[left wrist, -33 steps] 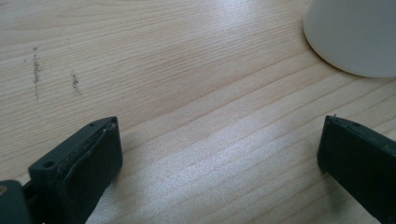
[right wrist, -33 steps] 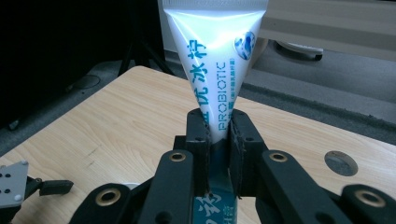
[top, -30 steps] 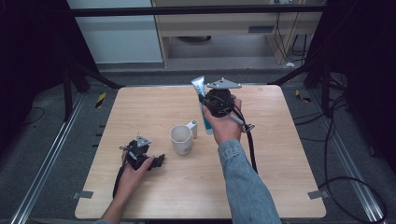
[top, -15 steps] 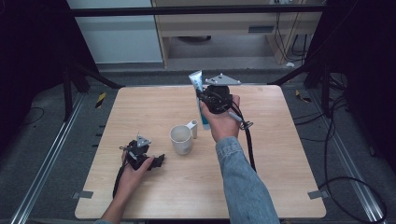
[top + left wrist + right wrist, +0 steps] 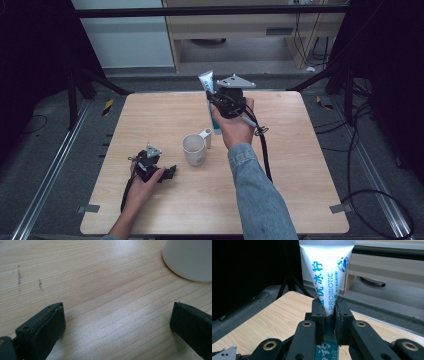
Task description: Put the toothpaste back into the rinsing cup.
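My right gripper (image 5: 218, 101) hangs above the far middle of the table (image 5: 300, 165), shut on a white and teal toothpaste tube (image 5: 206, 80). The tube stands nearly upright, with its flat crimped end on top. In the right gripper view the two pads (image 5: 318, 315) pinch the tube (image 5: 327, 272) around its middle, and blue print runs down its face. My left gripper (image 5: 169, 173) lies on the table at the front left, held by a hand. Its jaws stand wide open (image 5: 117, 325) over bare wood. A white mug (image 5: 194, 149) stands just to its right.
The mug's (image 5: 190, 260) rounded side shows at the upper right of the left gripper view. Black cables trail from both grippers across the table. Past the table's far edge stands a wooden cabinet (image 5: 250, 30), with dark stands on both sides.
The right gripper with the tube has shifted slightly left and up. The left gripper has not moved.
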Tool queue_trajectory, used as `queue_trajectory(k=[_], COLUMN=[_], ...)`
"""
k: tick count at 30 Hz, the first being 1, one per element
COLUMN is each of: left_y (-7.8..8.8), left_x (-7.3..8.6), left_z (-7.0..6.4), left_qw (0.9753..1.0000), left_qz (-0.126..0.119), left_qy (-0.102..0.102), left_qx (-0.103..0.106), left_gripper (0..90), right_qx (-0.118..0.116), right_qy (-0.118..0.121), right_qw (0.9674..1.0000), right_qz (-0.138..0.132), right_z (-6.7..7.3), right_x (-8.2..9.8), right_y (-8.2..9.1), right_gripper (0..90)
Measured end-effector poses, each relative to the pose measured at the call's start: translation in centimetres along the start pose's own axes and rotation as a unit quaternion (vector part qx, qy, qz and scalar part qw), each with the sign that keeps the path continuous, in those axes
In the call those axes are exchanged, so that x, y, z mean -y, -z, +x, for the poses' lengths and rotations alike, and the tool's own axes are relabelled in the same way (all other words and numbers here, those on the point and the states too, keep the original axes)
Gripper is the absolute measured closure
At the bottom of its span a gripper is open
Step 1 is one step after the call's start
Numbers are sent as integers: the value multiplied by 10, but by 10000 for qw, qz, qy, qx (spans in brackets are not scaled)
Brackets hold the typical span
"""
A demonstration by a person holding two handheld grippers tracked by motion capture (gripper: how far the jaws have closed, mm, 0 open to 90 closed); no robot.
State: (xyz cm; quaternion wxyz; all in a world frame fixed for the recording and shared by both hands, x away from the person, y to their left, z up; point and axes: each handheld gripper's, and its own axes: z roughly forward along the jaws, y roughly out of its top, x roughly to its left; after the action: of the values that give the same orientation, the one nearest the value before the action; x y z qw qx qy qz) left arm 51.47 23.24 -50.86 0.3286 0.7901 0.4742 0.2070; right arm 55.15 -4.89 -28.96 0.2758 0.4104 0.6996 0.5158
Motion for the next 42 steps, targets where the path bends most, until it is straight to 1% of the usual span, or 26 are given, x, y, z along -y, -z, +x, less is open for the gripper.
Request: queue_trajectory(k=[8,15,25,28,30,34,35,36,37,42], left_y=[0,0,0,1,1,1,1,1,1,1], left_x=[0,0,0,1,1,1,1,1,1,1], left_z=[0,0,0,1,1,1,1,1,1,1], left_qw=[10000,10000,10000,10000,10000,10000,10000,10000,10000,10000], left_qz=[1,0,-5,-6,-6,-3,9,9,12,15], left_qy=[-4,-8,-21,-20,-22,-23,-39,-43,-52,-56], left_qx=[1,1,12,17,17,17,21,27,32,38], left_gripper=[0,0,0,0,0,0,0,0,0,0], right_qx=[-32,-81,-222,-248,-298,-335,-347,-347,-362,-370], right_qy=[6,-27,-93,-102,-181,-184,-183,-183,-212,-273], right_qw=[9999,9998,9992,9990,9986,9983,9982,9982,9980,9978], right_qz=[-111,-177,-311,-358,-402,-439,-460,-460,-462,-488], right_z=[5,8,16,19,21,26,29,29,30,33], right_x=[-7,-7,-6,-4,-1,2,5,5,10,18], right_y=[-1,-5,-12,-15,-16,-18,-19,-19,-20,-20], right_gripper=[798,798,798,798,798,798,798,798,798,798])
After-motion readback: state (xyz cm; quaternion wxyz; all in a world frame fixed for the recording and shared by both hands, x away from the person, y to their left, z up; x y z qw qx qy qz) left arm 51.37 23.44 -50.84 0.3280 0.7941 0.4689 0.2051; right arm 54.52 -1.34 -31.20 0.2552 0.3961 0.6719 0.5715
